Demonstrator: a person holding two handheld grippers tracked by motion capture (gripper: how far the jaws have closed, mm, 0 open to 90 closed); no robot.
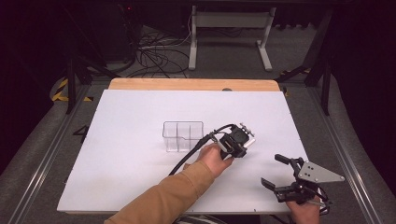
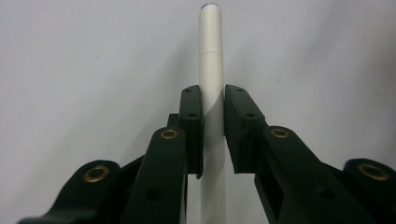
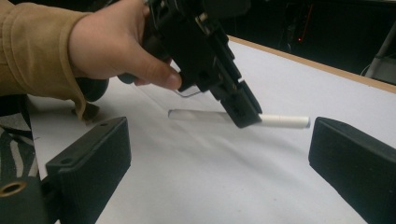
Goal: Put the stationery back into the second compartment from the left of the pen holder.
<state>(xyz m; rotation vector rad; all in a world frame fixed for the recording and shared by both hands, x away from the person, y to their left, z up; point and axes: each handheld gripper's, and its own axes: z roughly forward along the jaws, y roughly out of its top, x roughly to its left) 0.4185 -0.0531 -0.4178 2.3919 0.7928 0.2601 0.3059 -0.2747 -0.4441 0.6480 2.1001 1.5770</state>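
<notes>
Nearest you, right of the white cylindrical marker pen, your right tool rests released on the white desk. Your left tool is clenched on that pen. Beyond, left of it, stands a clear plastic compartment box.
</notes>
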